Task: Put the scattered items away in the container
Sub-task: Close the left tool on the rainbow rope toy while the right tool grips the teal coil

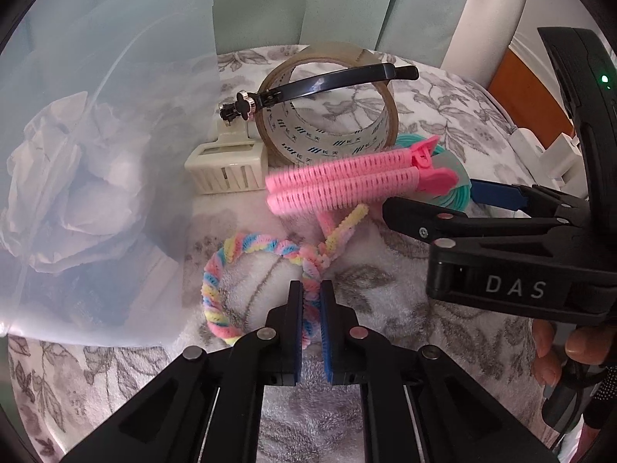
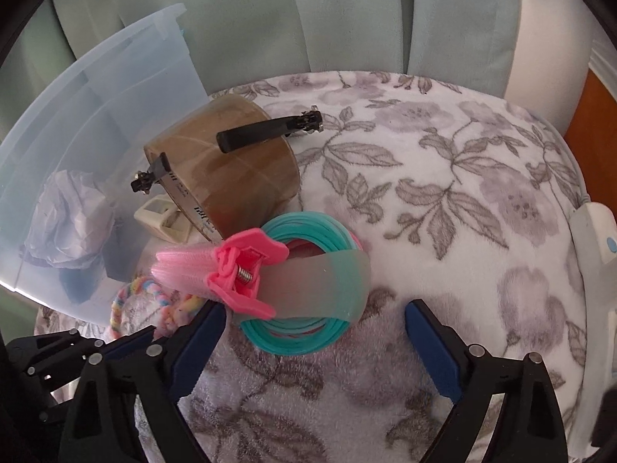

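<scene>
My left gripper (image 1: 311, 308) is shut on a pastel twisted pipe-cleaner ring (image 1: 216, 281) that lies on the floral blanket. Just beyond it, a pink roller hair clip (image 1: 339, 181) leans on a teal coiled band (image 2: 308, 262). My right gripper (image 2: 314, 312) is open, its blue pads standing either side of the coil's near edge without touching it. Behind them a brown tape roll (image 2: 231, 177) carries a black hair clip (image 2: 266, 131). A cream claw clip (image 1: 227, 166) sits beside the roll. The translucent container (image 1: 96, 154) is at the left, holding crumpled paper (image 1: 69, 193).
The floral blanket (image 2: 443, 193) stretches to the right with nothing on it. A white corded controller (image 2: 594, 239) lies at its right edge. Pale green cushions (image 2: 308, 19) rise behind. A person's fingers (image 1: 551, 347) hold the right gripper's handle.
</scene>
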